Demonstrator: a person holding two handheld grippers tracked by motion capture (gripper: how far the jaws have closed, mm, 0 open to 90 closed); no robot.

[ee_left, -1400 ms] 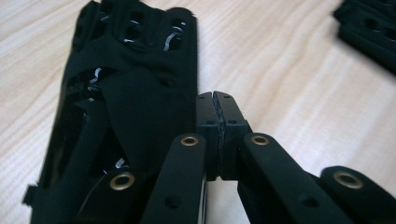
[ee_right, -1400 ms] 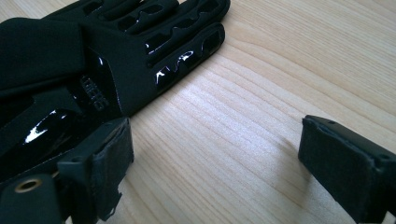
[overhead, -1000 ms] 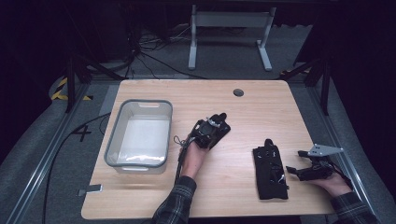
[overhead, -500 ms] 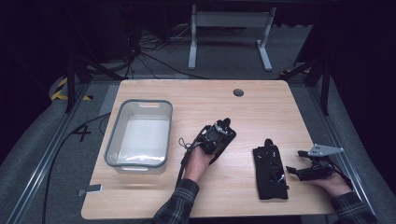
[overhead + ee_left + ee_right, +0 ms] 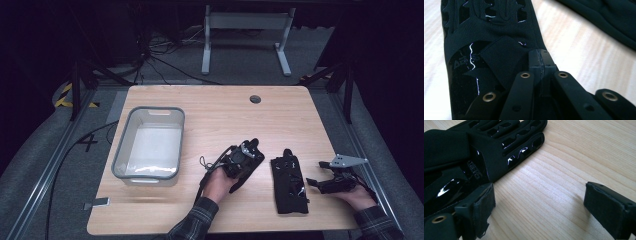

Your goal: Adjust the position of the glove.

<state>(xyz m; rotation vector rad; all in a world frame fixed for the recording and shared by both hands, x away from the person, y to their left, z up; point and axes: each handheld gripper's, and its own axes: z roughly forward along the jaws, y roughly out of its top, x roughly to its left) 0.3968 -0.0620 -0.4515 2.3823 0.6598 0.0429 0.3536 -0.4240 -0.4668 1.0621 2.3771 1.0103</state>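
- The black fabric gloves with glossy patches (image 5: 289, 185) lie as a stacked pair on the light wooden desk (image 5: 220, 115), near its front edge, between the two hands.
- The left gripper (image 5: 248, 154) sits just left of the gloves. In the left gripper view its jaws are pressed together with nothing between them, the tips over a glove's cuff (image 5: 499, 57). I cannot tell whether they touch it.
- The right gripper (image 5: 316, 181) rests just right of the gloves, pointing toward them. In the right gripper view its jaws stand wide apart over bare wood, one jaw beside the glove's edge (image 5: 486, 150).
- A clear plastic bin with a grey rim (image 5: 150, 145) stands on the desk's left part, well apart from the gloves.
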